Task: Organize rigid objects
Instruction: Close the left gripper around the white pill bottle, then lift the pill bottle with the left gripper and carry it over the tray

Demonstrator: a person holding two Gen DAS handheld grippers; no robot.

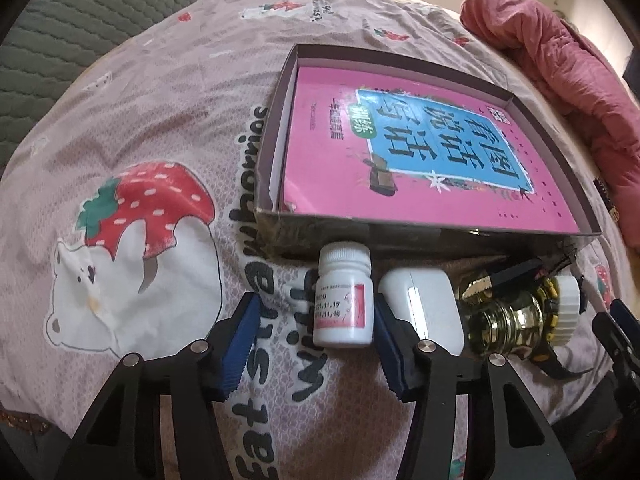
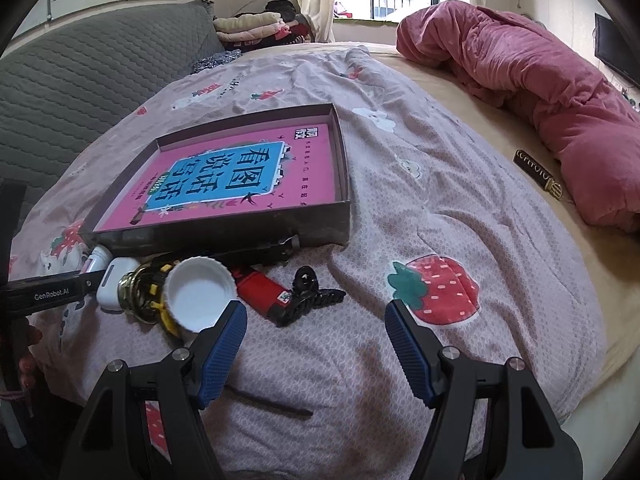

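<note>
Straddling the white pill bottle (image 1: pixel 344 296) with my left gripper (image 1: pixel 310 338), I had it between the blue pads — the right-hand pad (image 1: pixel 390 344) sat against or just beside the bottle's side, the other pad (image 1: pixel 240 340) stood clear with quilt showing in the gap, so not clenched on it. No earlier view to compare. The bottle stood upright on the strawberry-print quilt (image 1: pixel 140 120), just in front of the near wall of the shallow cardboard box (image 1: pixel 276 120). A pink book (image 1: pixel 400 152) lay flat inside that box, filling most of it. Just right of the bottle lay a white earbud case (image 1: pixel 424 300), then a glass jar (image 1: pixel 508 320) on its side with a white lid (image 1: pixel 568 300).

My right gripper (image 2: pixel 316 344) hung released over the quilt, pads wide apart, nothing between them. From its view the jar's white lid (image 2: pixel 200 296) faced the camera close to the left pad (image 2: pixel 224 348) — touching or not, I could not tell. Beyond lay a red lighter (image 2: pixel 260 292) and a black hair claw (image 2: pixel 308 296), touching each other, near the box's front wall. A rolled pink duvet (image 2: pixel 540 92) lay well apart along the far side.
</note>
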